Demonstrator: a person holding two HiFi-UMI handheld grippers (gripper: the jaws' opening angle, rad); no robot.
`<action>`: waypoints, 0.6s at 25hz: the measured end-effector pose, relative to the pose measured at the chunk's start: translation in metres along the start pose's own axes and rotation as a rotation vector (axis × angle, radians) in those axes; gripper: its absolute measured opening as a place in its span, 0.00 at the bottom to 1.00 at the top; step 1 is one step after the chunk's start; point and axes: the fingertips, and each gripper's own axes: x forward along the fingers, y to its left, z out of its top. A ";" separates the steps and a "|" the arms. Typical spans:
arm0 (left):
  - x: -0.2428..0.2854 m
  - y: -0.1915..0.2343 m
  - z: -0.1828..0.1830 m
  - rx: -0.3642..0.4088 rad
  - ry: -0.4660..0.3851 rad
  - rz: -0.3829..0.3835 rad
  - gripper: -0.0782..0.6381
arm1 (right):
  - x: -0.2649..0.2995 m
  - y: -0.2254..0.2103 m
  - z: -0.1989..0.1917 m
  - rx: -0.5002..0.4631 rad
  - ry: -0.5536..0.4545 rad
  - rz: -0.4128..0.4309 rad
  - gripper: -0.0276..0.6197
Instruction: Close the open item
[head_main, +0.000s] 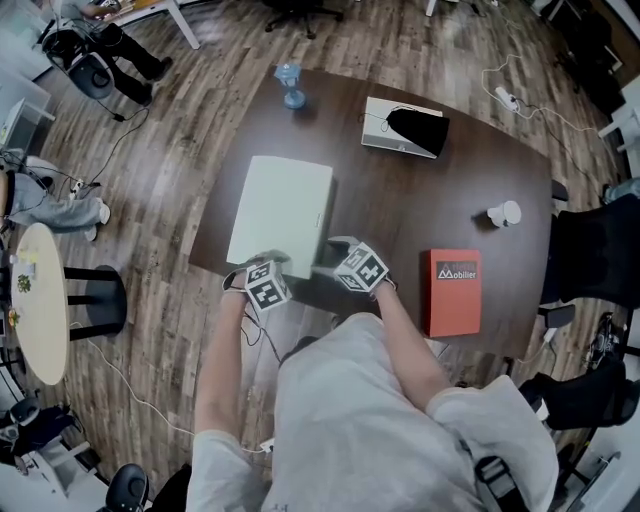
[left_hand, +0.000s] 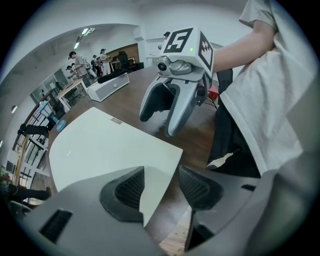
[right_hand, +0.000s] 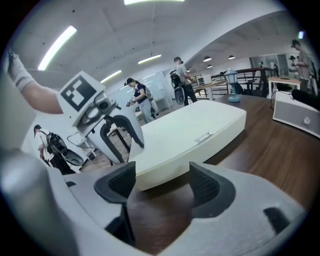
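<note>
Left gripper (left_hand: 161, 186): jaws wide apart. The near corner of the box (head_main: 282, 205) sits between them, but the pads don't look pressed on it, so nothing is held. It points steeply down at the box's near left corner.

The box is pale cream and lies flat on the near left part of the table (head_main: 400, 215). Its lid looks fully down; no gap shows along the side with the small label in the right gripper view.

Right gripper (right_hand: 162, 184): jaws apart with only bare table between them. The box's near right corner is just ahead of the jaws, not touching.

Step, as a judgement: closing looks done or at its very end, and this is the let-go. Next move needs both grippers lifted clear without dragging the box. If the lid hasn't seated, a light press on the near edge is needed first.

Count, left to right:
- 1 cream box
- 2 grippers
- 1 small blue object (head_main: 290, 85) at the far edge
- 1 white case (head_main: 380, 135) with 1 black cloth (head_main: 420, 130) on it
- 1 red book (head_main: 452, 292)
- 1 white cup (head_main: 503, 213), lying well to the right
</note>
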 end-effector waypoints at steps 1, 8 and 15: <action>0.000 0.000 0.000 -0.007 -0.008 0.007 0.40 | -0.005 -0.003 0.005 0.031 -0.037 -0.012 0.56; -0.012 -0.005 0.004 -0.096 -0.115 0.060 0.40 | -0.037 -0.015 0.024 0.142 -0.201 -0.108 0.55; -0.047 -0.005 0.018 -0.346 -0.358 0.178 0.40 | -0.064 0.003 0.021 0.088 -0.214 -0.192 0.55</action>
